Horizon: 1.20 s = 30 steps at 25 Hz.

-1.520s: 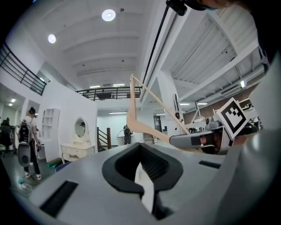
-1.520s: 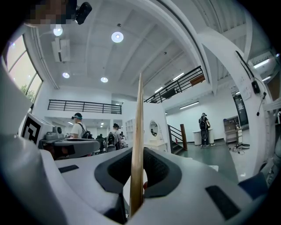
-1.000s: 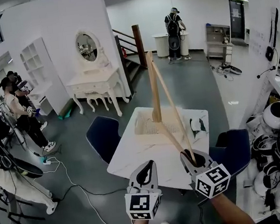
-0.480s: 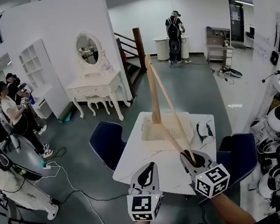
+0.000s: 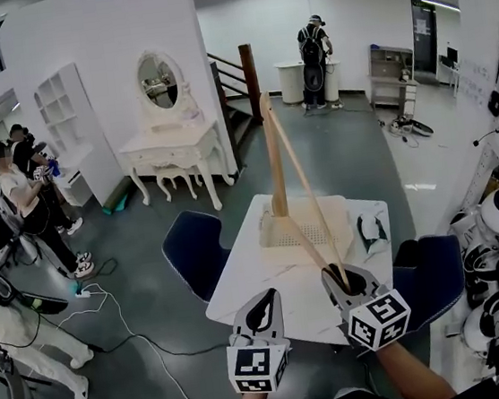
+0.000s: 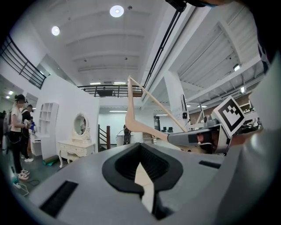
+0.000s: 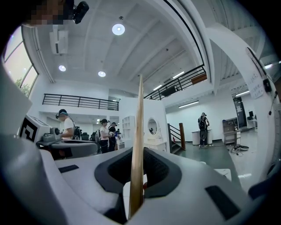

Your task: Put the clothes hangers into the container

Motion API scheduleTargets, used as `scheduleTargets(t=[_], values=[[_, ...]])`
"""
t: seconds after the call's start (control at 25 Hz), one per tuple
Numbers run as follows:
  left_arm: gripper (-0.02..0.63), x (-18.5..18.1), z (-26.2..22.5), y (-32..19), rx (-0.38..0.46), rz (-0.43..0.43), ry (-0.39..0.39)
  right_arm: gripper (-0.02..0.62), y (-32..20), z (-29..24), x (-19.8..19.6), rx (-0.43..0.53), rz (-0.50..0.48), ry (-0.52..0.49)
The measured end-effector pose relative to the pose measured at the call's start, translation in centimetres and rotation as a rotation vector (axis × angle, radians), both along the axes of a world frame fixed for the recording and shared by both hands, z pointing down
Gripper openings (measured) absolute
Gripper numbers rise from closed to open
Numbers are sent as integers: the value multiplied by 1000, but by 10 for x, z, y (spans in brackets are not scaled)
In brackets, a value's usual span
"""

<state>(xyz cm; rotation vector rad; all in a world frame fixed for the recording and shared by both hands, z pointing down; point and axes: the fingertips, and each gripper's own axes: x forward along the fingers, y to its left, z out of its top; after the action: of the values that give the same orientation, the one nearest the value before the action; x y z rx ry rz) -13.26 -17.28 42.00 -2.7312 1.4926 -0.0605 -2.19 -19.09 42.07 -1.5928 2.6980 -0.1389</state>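
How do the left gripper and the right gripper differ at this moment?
The right gripper is shut on a wooden clothes hanger that rises above it; the left gripper holds nothing. The hanger keeps the right gripper's jaws apart; the left gripper's jaws meet. Both point toward the white table.

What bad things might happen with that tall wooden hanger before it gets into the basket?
The wooden hanger sticks up tall from the right gripper, whose fingers pinch only its low end, so it might swing or slip out. It looks longer than the white basket on the table, so it may catch the rim or tip back out.
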Motion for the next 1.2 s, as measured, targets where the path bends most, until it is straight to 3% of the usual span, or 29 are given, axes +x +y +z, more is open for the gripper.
scheduleTargets(t=[0.52, 1.2], values=[[3, 12, 2, -17, 4, 17, 17, 63, -13, 1, 13, -3, 24, -3], [3, 44, 2, -100, 0, 26, 2, 63, -97, 8, 43, -20, 25, -15]])
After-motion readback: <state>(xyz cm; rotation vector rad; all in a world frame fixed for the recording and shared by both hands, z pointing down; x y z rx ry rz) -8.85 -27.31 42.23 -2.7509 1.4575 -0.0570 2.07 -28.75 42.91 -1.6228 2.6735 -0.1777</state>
